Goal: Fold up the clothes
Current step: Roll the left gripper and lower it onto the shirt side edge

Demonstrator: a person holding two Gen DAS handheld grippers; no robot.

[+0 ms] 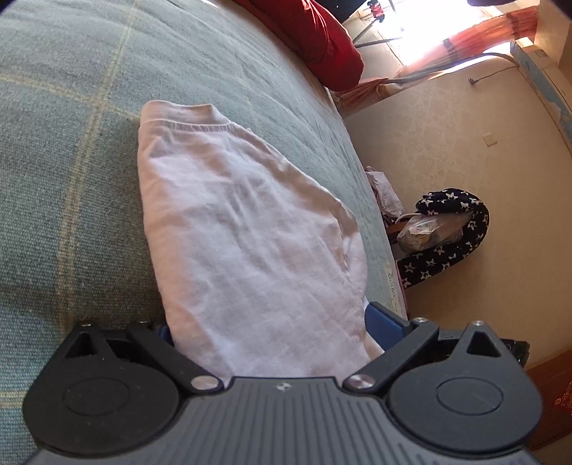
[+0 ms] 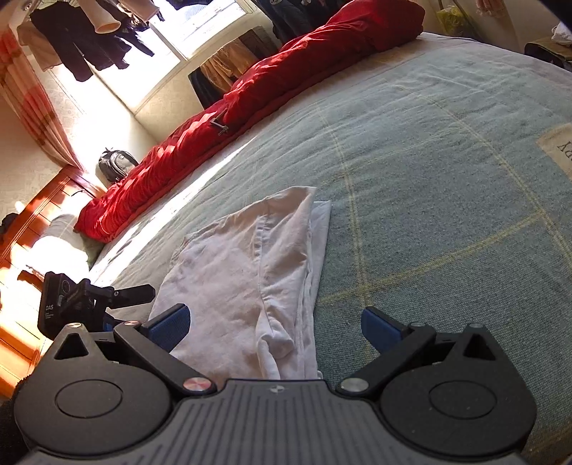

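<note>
Both tools straddle one white garment (image 2: 250, 272) on the bed (image 2: 429, 179): left tool (image 1: 271, 332) and right tool (image 2: 275, 322) spread wide, gripping nothing; long axis runs away from them.

- The left wrist view is taken low and close over the white garment (image 1: 246, 232), facing along the bed (image 1: 64, 150) edge.
- The right wrist view is aimed across the same garment, toward the window (image 2: 200, 32).

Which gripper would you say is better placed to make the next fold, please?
Probably the left gripper: the white garment already fills its open jaws. The right gripper is open with only the garment's end between its fingers.
</note>
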